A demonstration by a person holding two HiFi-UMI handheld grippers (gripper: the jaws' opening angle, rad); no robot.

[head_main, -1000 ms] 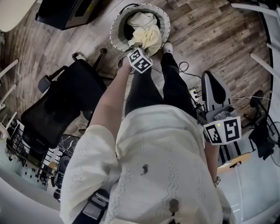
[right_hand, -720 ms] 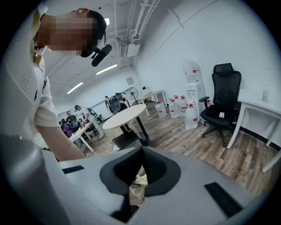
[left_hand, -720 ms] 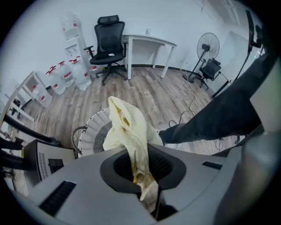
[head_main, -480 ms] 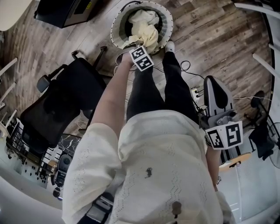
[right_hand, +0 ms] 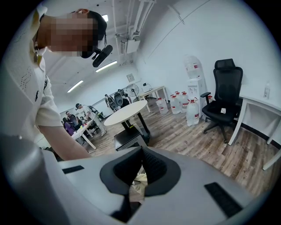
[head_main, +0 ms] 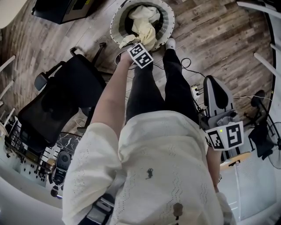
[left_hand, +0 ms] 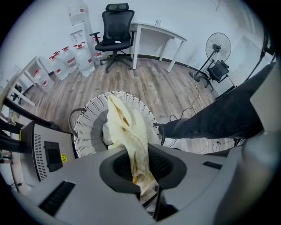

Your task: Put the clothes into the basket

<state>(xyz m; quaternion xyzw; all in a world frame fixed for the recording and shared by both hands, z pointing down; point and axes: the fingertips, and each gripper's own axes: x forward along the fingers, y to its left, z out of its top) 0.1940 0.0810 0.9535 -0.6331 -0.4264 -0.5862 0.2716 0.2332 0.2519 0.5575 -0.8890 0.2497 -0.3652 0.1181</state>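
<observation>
A white wicker basket [head_main: 115, 27] stands on the wood floor at the top of the head view, with pale clothes inside. My left gripper [head_main: 133, 44] points steeply down at the basket's near rim, shut on a pale yellow cloth [head_main: 147, 31] that drapes from the jaws into the basket. In the left gripper view the cloth [left_hand: 129, 132] runs from between the jaws of the left gripper [left_hand: 142, 176] over the basket [left_hand: 88, 127]. My right gripper [head_main: 219, 121] hangs at the person's right side, away from the basket. In the right gripper view its jaw tips meet at the right gripper [right_hand: 141, 169].
A black office chair [head_main: 57, 101] stands left of the person's legs and a grey-black chair [head_main: 215, 94] to the right. A black box [head_main: 66, 11] sits beside the basket. Cables and a power strip [head_main: 193, 92] lie on the floor. A fan [left_hand: 218, 44] and a desk [left_hand: 158, 33] stand beyond.
My left gripper has sunk toward the basket with the yellow cloth, which now hangs deeper into it. The right gripper has dropped slightly at the person's side.
</observation>
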